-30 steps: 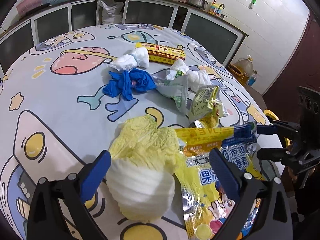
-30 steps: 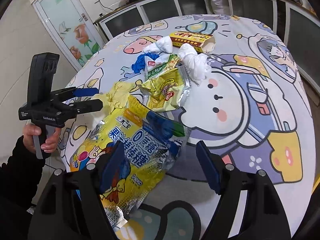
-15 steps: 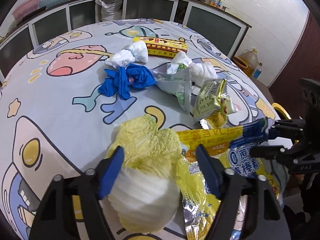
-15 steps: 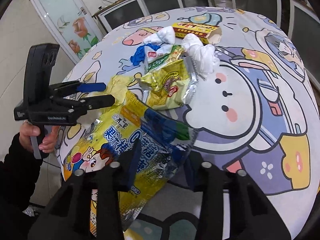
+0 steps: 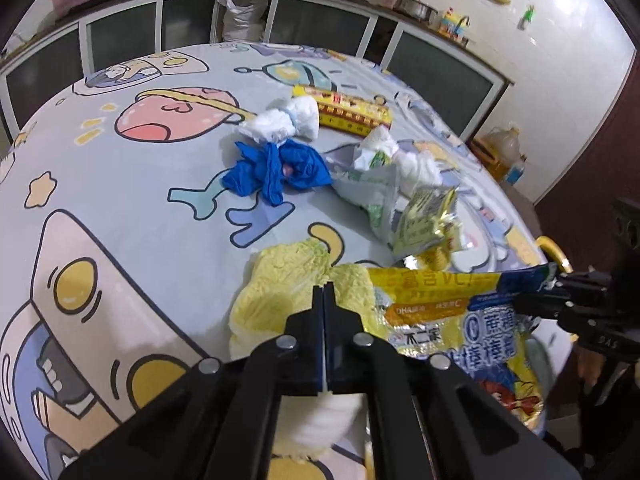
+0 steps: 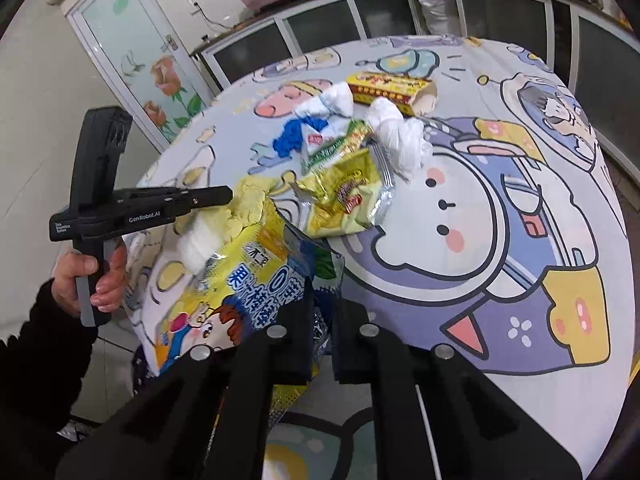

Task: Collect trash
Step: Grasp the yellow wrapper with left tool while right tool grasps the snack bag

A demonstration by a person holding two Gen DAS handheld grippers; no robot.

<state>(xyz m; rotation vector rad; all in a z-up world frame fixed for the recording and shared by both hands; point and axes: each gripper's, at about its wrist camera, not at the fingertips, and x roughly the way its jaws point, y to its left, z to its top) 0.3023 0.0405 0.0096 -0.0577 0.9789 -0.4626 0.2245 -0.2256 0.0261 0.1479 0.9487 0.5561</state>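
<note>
On the table, with its soft cartoon cloth, lies a pile of trash. The left claw is pinched tight on a crinkly yellow cabbage leaf at the near edge. The right claw is squeezed on the corner of a big shiny candy bag, yellow and blue, next to the leaf. Further back lie a floppy blue glove, two white crumpled balls, a foil snack bag and a long yellow box. The right view shows the hand holding the left tool, and the box's open end. The left view shows the glove whole, spread out; the right view shows only part of it.
</note>
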